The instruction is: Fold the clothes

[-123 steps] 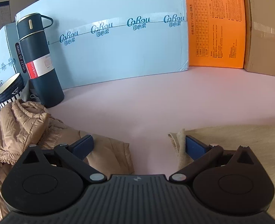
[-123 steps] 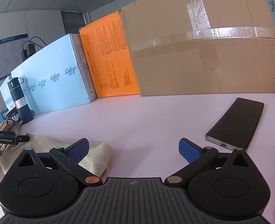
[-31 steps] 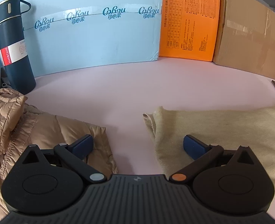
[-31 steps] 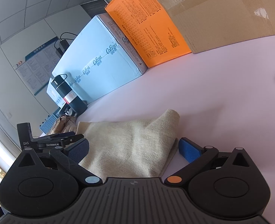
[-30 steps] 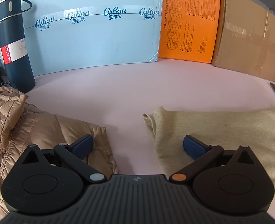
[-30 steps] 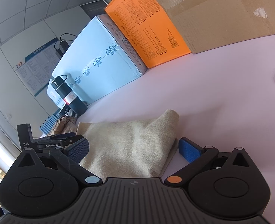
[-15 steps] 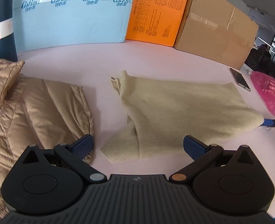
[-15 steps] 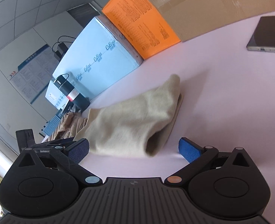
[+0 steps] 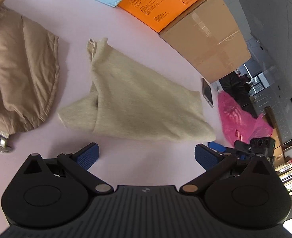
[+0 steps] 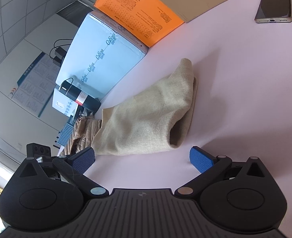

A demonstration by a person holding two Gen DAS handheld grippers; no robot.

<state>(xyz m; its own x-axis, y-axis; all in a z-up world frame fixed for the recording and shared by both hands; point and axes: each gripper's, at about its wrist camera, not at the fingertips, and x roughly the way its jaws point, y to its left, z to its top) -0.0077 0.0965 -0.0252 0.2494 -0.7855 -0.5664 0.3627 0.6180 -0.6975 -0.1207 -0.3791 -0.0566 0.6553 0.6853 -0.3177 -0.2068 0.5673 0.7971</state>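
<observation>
The beige knit garment (image 9: 138,103) lies loosely folded on the pale pink table (image 9: 126,31), its layers doubled over and one open end gaping toward the right wrist camera (image 10: 177,132); the left gripper (image 9: 146,155) is above the table just short of the garment's near edge, its blue-padded jaws spread wide with nothing between them; the right gripper (image 10: 142,159) is likewise wide apart and empty, just short of the cloth; a tan puffer jacket (image 9: 16,69) lies beside the garment, apart from it; a phone (image 10: 274,4) rests well away near the cardboard box (image 9: 205,39); an orange box (image 10: 138,10) and a light blue box (image 10: 98,59) stand along the far edge; a dark flask (image 10: 80,97) stands by the blue one.
</observation>
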